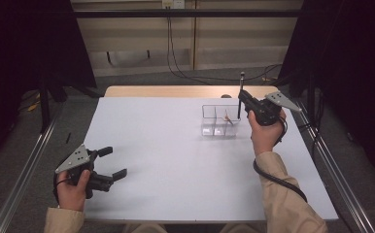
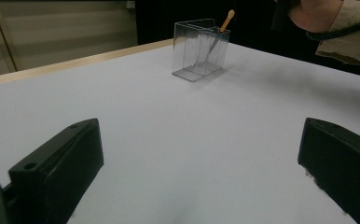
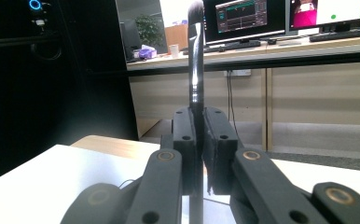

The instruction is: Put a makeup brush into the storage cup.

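Left gripper (image 1: 110,164): nearest the camera in the high view, held low over the near left part of the table, jaws wide apart with nothing between them; the left gripper view shows bare tabletop between the two black jaws.
Left hand (image 1: 73,189): wrapped around the gripper's body at the table's near left edge.
Table (image 1: 166,160): white top, with a pale wooden strip along its far edge.
Right gripper (image 1: 244,98): raised at the far right, just beside the clear box, jaws clamped on a thin dark brush.
Brush (image 3: 195,56): upright in the right gripper view, shiny dark handle rising from between the closed jaws to a rounded dark tip; in the high view it stands as a thin vertical stick (image 1: 241,94).
Clear box (image 1: 219,120): transparent, divided into compartments, standing on the far right of the table.
Wooden stick (image 2: 227,20): leaning inside the clear box, its light tip poking above the rim.
Right hand (image 1: 264,133): gripping the right gripper from below, a black cable trailing along the sleeve.
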Available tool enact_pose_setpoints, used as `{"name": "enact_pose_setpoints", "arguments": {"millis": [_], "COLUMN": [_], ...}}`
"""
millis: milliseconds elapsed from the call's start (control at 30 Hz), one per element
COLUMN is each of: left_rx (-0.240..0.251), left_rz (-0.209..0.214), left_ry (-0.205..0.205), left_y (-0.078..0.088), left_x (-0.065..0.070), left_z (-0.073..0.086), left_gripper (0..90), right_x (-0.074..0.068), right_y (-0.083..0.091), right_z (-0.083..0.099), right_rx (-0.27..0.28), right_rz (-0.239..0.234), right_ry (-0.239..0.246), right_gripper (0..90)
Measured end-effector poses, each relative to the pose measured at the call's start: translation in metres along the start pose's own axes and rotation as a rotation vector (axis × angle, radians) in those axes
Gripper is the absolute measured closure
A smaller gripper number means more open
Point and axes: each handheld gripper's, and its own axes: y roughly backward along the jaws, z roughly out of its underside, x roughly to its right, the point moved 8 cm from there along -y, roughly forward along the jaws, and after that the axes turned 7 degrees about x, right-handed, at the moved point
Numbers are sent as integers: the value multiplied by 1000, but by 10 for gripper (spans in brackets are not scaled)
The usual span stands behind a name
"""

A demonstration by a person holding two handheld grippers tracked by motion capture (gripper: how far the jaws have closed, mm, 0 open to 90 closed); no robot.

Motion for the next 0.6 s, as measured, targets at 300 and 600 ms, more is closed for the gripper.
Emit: {"name": "enact_pose_setpoints", "arguments": {"millis": [300,600], "left_rx": [1,4], "left_rz": [-1,-9], "left_ry": [0,0], "left_y": [0,1], "left_x": [0,-2], "left_z": [0,0], "left_gripper": [0,0], "right_x": [2,5], "right_y": [-3,-10], "right_z": [2,7], "right_rx": [-3,-13], "right_rz": [2,-3], "right_ry": [9,17], "right_gripper": [846,846]}}
